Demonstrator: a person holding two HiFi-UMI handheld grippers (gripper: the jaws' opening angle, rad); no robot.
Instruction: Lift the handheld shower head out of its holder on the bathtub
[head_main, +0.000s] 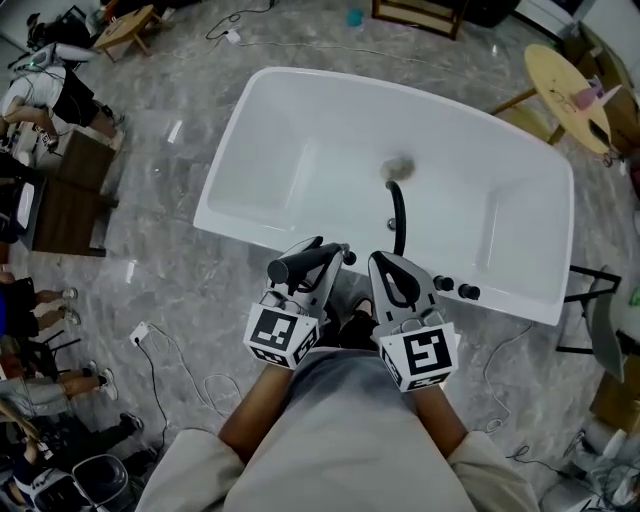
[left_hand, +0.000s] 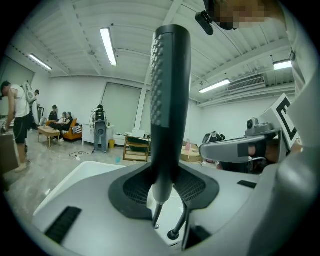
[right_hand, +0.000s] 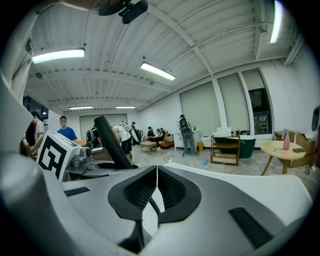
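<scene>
The white bathtub lies in front of me on the marble floor. My left gripper is shut on the dark handle of the shower head, held above the tub's near rim. In the left gripper view the textured handle stands upright between the pads of the left gripper. A black hose curves up from the near rim over the tub. My right gripper hangs just right of it, jaws together and nothing in them. In its own view the right gripper has its pads touching, with the shower head at the left.
Two dark tap knobs sit on the tub's near rim at the right. A round wooden table stands at the far right. People sit and stand along the left side. Cables and a power strip lie on the floor.
</scene>
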